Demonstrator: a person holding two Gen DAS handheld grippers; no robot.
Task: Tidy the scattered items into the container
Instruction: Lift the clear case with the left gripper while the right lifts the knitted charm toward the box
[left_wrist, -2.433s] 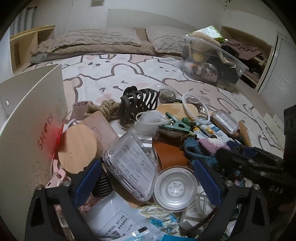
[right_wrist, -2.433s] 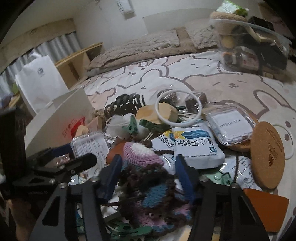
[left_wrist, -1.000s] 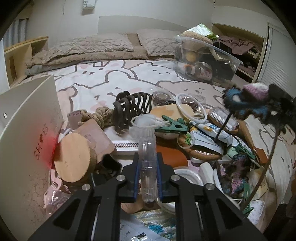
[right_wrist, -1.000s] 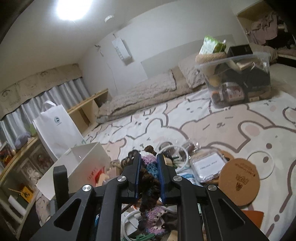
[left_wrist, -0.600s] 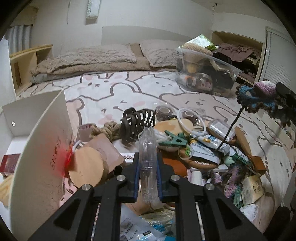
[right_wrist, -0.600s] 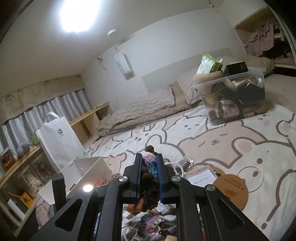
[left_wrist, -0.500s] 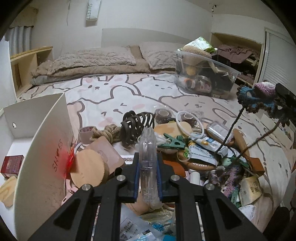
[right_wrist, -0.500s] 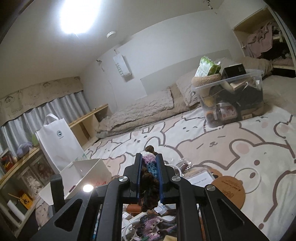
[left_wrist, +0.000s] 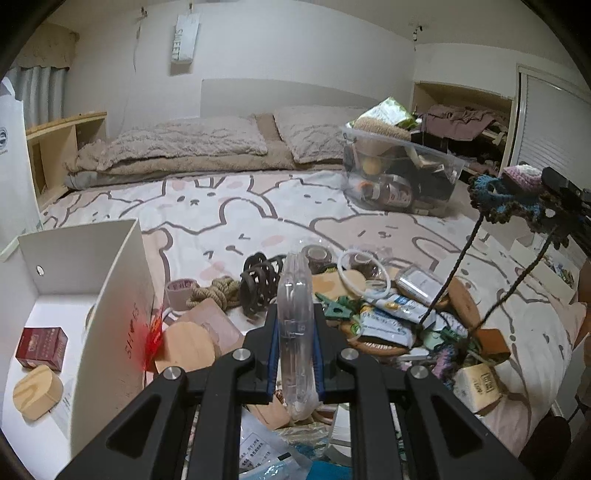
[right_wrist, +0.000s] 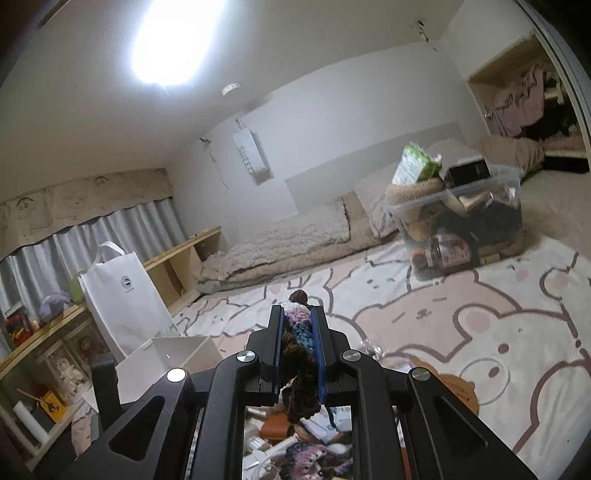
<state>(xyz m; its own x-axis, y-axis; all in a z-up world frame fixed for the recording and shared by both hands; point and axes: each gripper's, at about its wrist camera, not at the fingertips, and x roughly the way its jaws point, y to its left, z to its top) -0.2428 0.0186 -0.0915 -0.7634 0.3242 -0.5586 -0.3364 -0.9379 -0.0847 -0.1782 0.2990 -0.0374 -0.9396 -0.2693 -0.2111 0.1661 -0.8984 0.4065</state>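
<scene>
My left gripper (left_wrist: 295, 325) is shut on a clear plastic case (left_wrist: 295, 295), held edge-on above the pile of scattered items (left_wrist: 388, 317). The white open box (left_wrist: 122, 295) stands to its left, with a red carton (left_wrist: 40, 347) and a wooden block (left_wrist: 35, 395) inside. My right gripper (right_wrist: 298, 332) is shut on a multicoloured crochet piece (right_wrist: 297, 325), raised high above the bed; the piece also shows at the right of the left wrist view (left_wrist: 517, 195), with yarn strands trailing to the pile. The box shows in the right wrist view (right_wrist: 166, 362).
A clear storage tub (left_wrist: 399, 177) full of things stands at the back right of the bed. A black hair claw (left_wrist: 260, 284), a rope knot (left_wrist: 218, 291), a white ring (left_wrist: 362, 273) and cork coasters (left_wrist: 465, 302) lie in the pile. A white paper bag (right_wrist: 125, 295) stands beyond the box.
Both grippers closed on their items and lifted them off the pile. The right one has risen high with the crochet piece; the left has pulled up and back, bringing the box interior into view.
</scene>
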